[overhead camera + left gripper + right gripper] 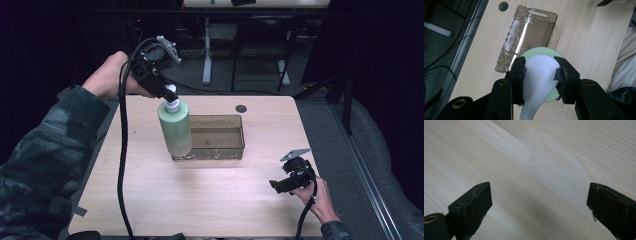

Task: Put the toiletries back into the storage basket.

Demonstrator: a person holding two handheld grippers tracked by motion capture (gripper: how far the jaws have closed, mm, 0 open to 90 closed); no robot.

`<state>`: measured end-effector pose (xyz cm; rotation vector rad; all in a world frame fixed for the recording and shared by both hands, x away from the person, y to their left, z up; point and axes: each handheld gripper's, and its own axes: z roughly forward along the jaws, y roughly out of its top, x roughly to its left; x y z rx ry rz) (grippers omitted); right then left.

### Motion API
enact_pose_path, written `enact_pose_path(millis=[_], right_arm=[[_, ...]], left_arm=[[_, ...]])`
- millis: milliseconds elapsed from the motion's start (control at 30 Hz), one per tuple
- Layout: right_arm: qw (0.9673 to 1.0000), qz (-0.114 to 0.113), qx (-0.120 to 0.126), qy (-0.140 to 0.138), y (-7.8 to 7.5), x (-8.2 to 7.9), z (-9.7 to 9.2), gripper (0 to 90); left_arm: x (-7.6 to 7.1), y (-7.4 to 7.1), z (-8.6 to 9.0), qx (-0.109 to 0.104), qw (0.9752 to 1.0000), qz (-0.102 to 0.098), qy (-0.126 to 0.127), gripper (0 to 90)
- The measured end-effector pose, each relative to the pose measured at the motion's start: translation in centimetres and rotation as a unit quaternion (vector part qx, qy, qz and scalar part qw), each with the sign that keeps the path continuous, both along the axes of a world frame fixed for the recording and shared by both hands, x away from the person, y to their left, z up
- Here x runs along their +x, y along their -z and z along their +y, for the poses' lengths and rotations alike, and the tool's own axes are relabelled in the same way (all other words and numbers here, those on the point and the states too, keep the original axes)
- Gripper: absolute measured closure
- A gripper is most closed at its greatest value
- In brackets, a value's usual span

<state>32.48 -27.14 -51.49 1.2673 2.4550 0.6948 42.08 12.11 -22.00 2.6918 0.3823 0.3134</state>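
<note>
Left gripper (167,92), clamped on the white pump cap (537,75) of the green bottle (175,129) hanging at the clear bin's (235,146) nine o'clock rim, could let it swing or slip, since only the cap is pinched.

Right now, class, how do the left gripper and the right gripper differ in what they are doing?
The left gripper is shut on the white pump top of the green bottle, holding it beside the clear brown bin; the right gripper is open with nothing between its jaws. The left is raised at the table's far edge; the right sits low near the front right corner. Both are black, hand-held and trail a cable.
</note>
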Motion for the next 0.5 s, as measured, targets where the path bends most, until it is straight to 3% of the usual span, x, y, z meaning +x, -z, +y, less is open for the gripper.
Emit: enact_pose_path(millis=[500], right_arm=[[1.0,0.002,-0.003,-0.001,0.1,0.0,0.0,5.8]], left_arm=[[1.4,-0.9,-0.4,0.003,0.9997,-0.014,-0.017,62.5]])
